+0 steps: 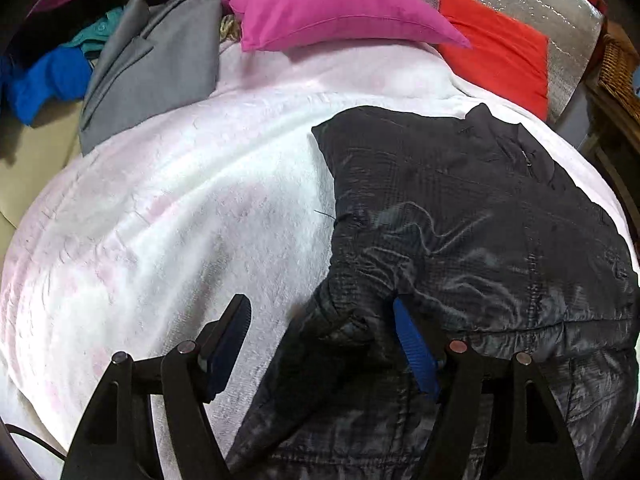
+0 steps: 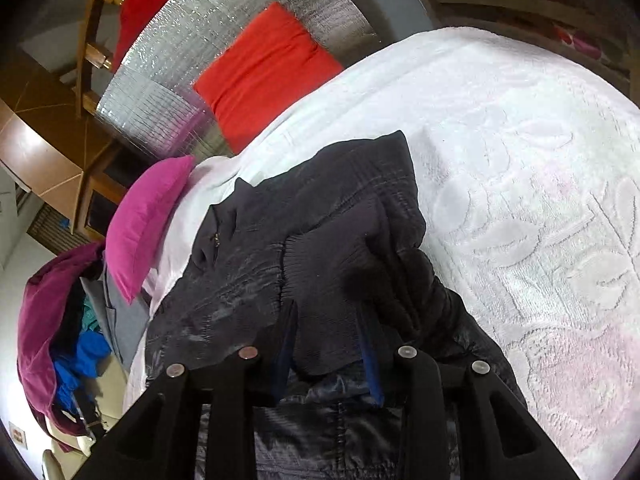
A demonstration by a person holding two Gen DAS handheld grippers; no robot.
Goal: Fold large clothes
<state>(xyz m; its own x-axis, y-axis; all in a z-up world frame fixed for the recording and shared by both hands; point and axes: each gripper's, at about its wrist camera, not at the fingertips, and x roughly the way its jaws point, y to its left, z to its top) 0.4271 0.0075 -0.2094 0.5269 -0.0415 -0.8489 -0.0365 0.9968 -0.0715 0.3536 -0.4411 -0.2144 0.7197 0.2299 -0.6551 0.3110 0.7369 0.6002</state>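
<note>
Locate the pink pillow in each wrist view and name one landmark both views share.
Left wrist: the pink pillow lies top centre, at the far edge of the white blanket.
Right wrist: it stands on end at left of centre, beside the black jacket.
Shared landmark: the red cushion against the silver foil.

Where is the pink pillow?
The pink pillow lies at the far end of the white blanket, between the grey garment and the red cushion.

Glossy quilted jacket (image 1: pixel 460 216); fluffy blanket (image 1: pixel 180 200)
</note>
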